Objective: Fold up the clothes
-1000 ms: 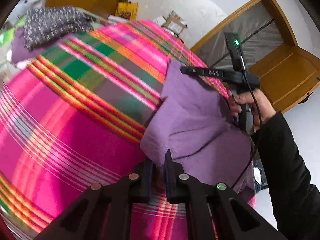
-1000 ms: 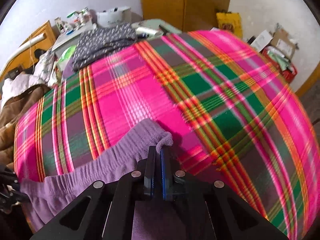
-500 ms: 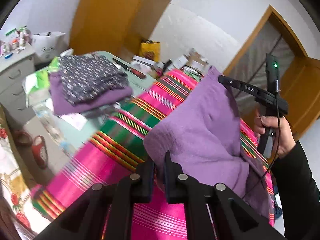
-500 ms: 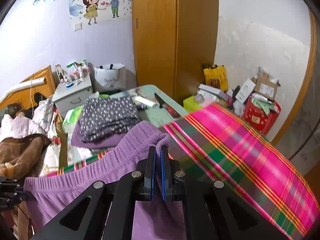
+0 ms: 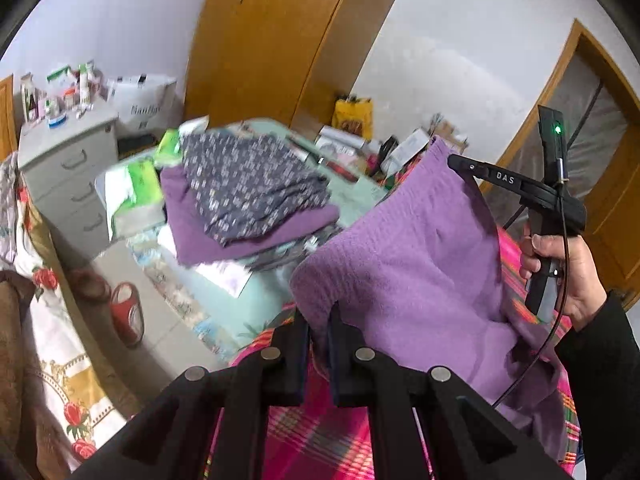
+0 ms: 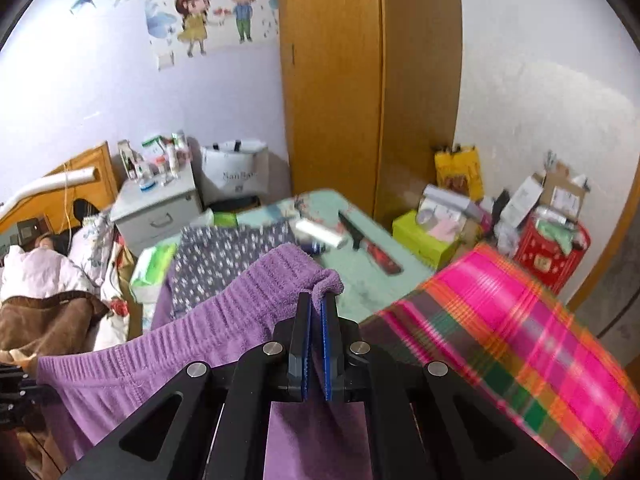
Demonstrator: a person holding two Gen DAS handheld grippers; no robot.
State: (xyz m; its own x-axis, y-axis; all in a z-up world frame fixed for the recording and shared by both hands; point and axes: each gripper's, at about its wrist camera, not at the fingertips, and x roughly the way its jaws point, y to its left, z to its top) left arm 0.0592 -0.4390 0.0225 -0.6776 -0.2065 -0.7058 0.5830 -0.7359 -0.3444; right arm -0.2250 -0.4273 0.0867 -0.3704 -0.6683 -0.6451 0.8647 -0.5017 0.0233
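Colours around the black tongs

Plain purple garment (image 5: 404, 264) in front; pink, green and orange plaid blanket (image 6: 520, 340) beneath; dark white-speckled cloth (image 5: 248, 188) on purple beyond; pale green table (image 6: 360, 264), red-handled knife (image 6: 370, 246).

"DAS" on right claw (image 5: 452, 160) (white letters)

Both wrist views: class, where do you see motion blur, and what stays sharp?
Left wrist view: the patterned folded pile and table clutter smear, while the left tongs and purple garment stay crisp. Right wrist view: the plaid blanket streaks; the right tongs stay sharp.
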